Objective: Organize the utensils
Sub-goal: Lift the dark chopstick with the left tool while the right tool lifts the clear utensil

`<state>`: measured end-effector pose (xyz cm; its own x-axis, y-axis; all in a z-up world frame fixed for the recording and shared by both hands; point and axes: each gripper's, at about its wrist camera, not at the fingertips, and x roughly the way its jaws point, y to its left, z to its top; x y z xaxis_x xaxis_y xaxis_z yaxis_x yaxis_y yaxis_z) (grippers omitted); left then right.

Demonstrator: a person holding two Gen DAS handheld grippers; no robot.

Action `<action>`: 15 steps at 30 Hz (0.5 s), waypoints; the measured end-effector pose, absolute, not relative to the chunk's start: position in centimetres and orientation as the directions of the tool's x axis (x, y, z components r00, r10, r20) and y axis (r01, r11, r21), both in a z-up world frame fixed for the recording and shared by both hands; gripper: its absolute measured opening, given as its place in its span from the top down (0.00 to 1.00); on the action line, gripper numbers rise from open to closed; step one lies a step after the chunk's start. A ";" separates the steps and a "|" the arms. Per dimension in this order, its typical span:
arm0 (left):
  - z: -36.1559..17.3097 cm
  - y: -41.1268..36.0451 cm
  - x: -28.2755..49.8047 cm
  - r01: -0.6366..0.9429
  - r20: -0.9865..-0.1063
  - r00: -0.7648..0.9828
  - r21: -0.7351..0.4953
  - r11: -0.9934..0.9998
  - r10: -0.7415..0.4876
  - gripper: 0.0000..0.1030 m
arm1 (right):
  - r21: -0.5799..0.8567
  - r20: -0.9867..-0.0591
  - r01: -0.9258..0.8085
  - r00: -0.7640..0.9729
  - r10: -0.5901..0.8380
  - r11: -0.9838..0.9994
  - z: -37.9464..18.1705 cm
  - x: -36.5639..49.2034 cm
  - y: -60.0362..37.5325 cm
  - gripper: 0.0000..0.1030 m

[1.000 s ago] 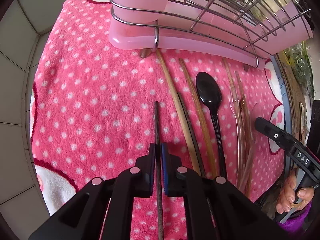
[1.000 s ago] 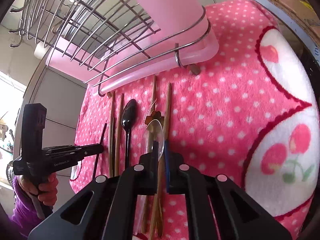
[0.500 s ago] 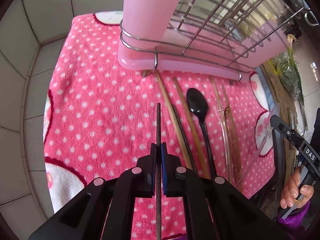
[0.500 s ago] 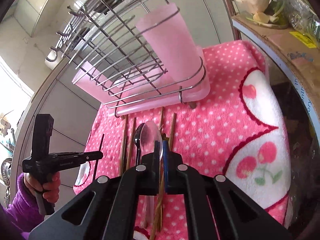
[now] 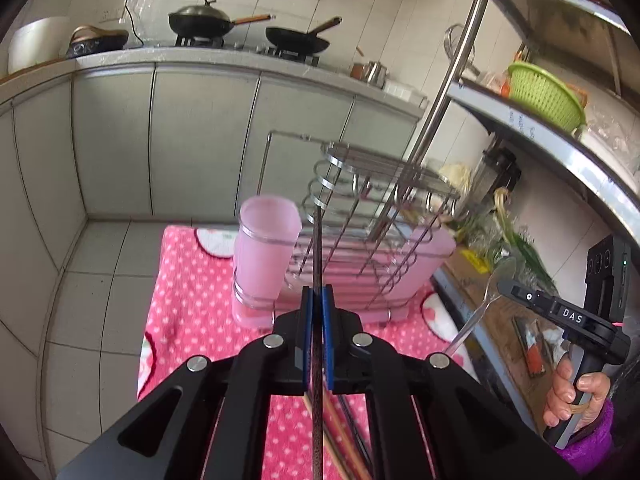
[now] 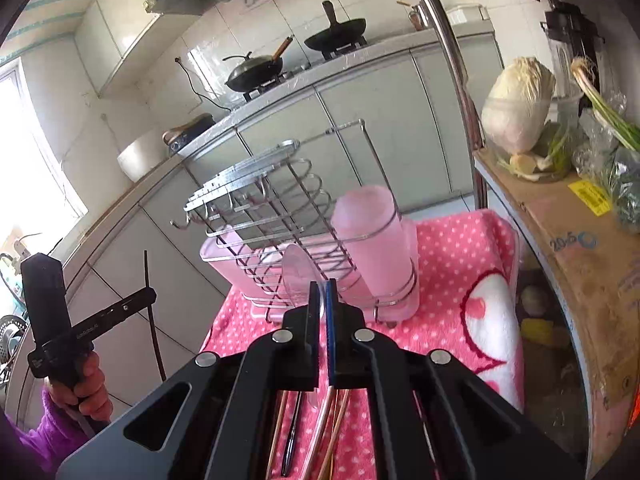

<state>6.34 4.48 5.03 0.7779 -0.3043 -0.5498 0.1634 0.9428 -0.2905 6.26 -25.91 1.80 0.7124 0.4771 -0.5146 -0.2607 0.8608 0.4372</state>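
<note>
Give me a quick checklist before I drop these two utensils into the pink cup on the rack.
1. Left gripper clamped on the dark chopstick: ok.
2. Right gripper clamped on the clear plastic spoon: ok.
3. Pink cup upright in its wire ring, mouth open: ok.
4. Cup empty inside: cannot tell.
5. Both utensils lifted off the pink dotted cloth: ok.
6. Utensil tips above the cup mouth: not ok, both are short of it.
</note>
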 end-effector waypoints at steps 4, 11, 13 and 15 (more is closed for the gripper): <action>8.1 5.5 7.0 0.143 -0.447 0.848 -0.324 0.935 -0.285 0.96 | 0.407 -0.455 -0.265 0.771 0.445 0.874 5.6 7.0 -26.8 0.97; 11.5 7.5 10.3 0.095 -0.330 0.914 -0.389 0.916 -0.234 0.96 | 0.346 -0.358 -0.237 0.861 0.361 0.908 10.6 9.3 -27.7 0.97; 12.3 7.8 11.3 0.086 -0.301 0.929 -0.386 0.918 -0.214 0.96 | 0.322 -0.335 -0.226 0.881 0.334 0.919 11.5 10.2 -27.6 0.97; 12.8 7.9 12.2 0.068 -0.270 0.946 -0.374 0.925 -0.179 0.96 | 0.282 -0.318 -0.209 0.901 0.297 0.936 12.0 10.8 -27.3 0.97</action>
